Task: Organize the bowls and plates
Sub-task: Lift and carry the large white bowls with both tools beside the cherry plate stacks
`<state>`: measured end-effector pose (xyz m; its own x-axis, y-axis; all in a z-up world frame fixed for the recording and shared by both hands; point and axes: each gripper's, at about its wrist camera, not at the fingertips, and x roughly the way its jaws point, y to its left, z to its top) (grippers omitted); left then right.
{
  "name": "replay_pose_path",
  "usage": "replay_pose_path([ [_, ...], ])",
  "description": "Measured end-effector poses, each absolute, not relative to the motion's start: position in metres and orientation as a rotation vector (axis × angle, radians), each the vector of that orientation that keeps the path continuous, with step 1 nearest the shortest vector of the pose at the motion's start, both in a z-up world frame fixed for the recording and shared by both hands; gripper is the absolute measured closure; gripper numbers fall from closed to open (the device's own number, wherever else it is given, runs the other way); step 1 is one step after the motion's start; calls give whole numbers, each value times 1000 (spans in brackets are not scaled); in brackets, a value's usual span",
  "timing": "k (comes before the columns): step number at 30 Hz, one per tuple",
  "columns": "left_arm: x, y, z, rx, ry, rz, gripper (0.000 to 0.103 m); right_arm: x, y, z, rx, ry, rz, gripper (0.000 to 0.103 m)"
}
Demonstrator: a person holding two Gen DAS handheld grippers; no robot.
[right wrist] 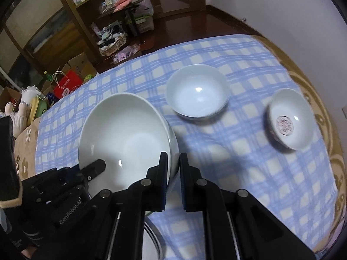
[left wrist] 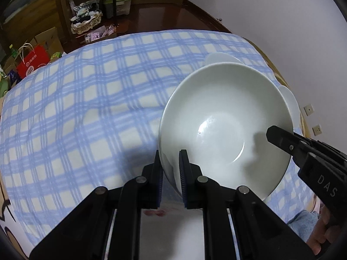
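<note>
A large white bowl (left wrist: pixel 225 127) (right wrist: pixel 123 138) is held above the blue checked tablecloth (left wrist: pixel 91 99) (right wrist: pixel 238 164). My left gripper (left wrist: pixel 171 156) is shut on its near left rim. My right gripper (right wrist: pixel 174 158) is shut on its right rim and shows at the right of the left wrist view (left wrist: pixel 279 138). The left gripper shows at the lower left of the right wrist view (right wrist: pixel 95 169). A smaller white bowl (right wrist: pixel 197 92) and a small bowl with a red mark inside (right wrist: pixel 289 121) stand on the cloth further right. A plate rim (right wrist: pixel 151 236) lies under my right gripper.
The round table edge (right wrist: pixel 321 112) curves along the right. Beyond the far edge are a wooden shelf (right wrist: pixel 71 19), a basket of clutter (left wrist: pixel 85 22), boxes and a red paper bag (left wrist: pixel 32 60). Parts of two other white dishes (left wrist: pixel 288 99) peek from behind the big bowl.
</note>
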<state>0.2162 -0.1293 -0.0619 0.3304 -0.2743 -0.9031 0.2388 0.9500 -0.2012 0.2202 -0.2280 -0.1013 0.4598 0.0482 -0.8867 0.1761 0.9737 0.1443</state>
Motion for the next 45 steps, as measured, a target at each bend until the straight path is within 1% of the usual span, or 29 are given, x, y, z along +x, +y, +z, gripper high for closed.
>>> replay_pose_path([
  [8, 184, -164, -60, -17, 1209, -362, 89, 181, -256, -96, 250, 1078, -108, 92],
  [22, 148, -217, -69, 60, 1235, -395, 89, 121, -310, -125, 364, 1096, -156, 92],
  [40, 126, -234, -85, 159, 1280, -384, 89, 100, -326, -146, 413, 1115, -132, 92],
  [45, 125, -237, -96, 177, 1303, -374, 89, 101, -328, -158, 424, 1155, -130, 92],
])
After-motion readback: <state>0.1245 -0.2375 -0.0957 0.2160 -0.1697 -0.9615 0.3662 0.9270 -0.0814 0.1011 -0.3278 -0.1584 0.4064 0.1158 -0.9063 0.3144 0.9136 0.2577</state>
